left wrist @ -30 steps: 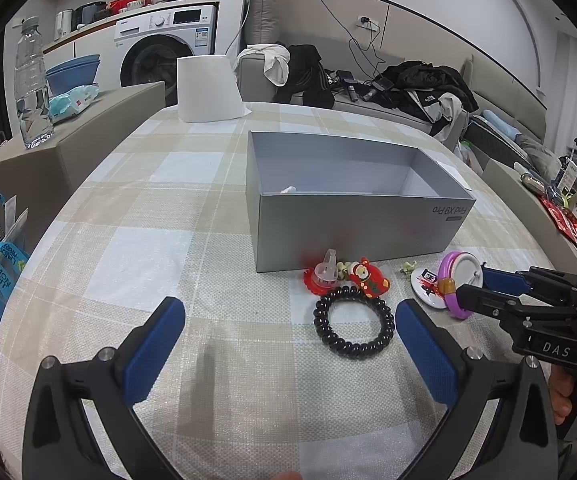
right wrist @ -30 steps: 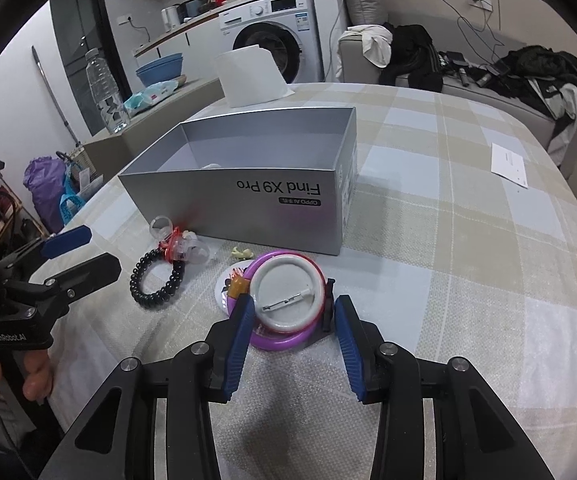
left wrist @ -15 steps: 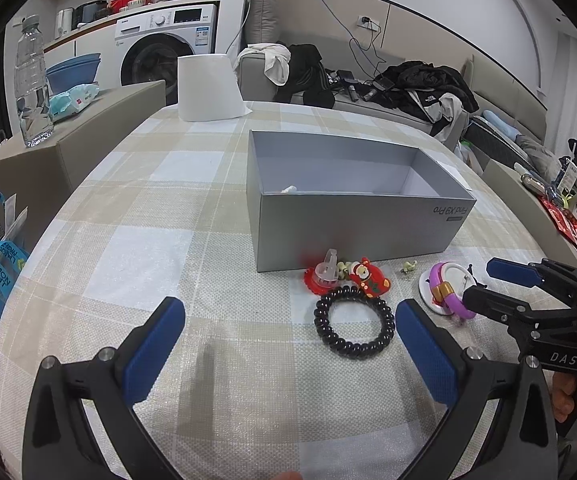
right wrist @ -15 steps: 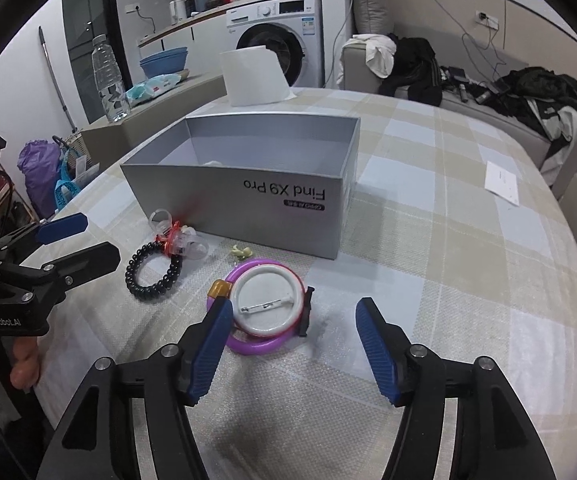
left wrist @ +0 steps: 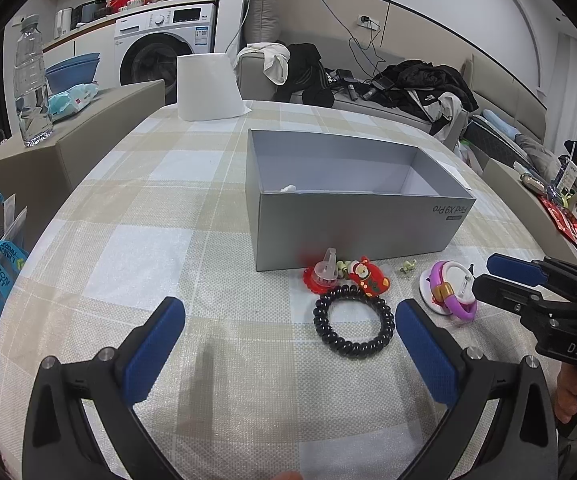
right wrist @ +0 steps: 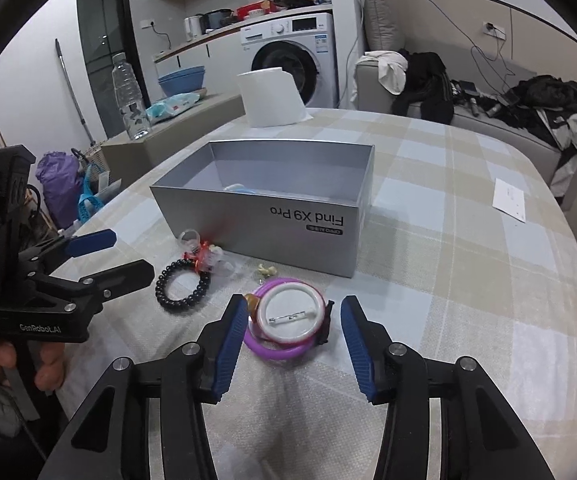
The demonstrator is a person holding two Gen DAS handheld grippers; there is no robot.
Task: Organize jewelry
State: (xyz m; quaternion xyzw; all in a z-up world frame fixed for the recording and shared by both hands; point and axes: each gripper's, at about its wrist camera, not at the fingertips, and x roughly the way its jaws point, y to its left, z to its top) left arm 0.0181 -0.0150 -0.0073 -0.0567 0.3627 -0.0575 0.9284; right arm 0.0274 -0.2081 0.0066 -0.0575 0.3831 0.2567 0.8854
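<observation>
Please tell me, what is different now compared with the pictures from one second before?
The right gripper opened and let go of the white pin badge and purple bangle, then pulled back; both now lie on the table between its open fingers. The left gripper stayed open and in place. The black bead bracelet, the red charms and the grey box did not move.

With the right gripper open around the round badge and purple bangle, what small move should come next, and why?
Probably close the right gripper on the white pin badge and purple bangle. They lie stacked between its open fingers on the table, still outside the grey box. The left gripper is open and holds nothing.
</observation>
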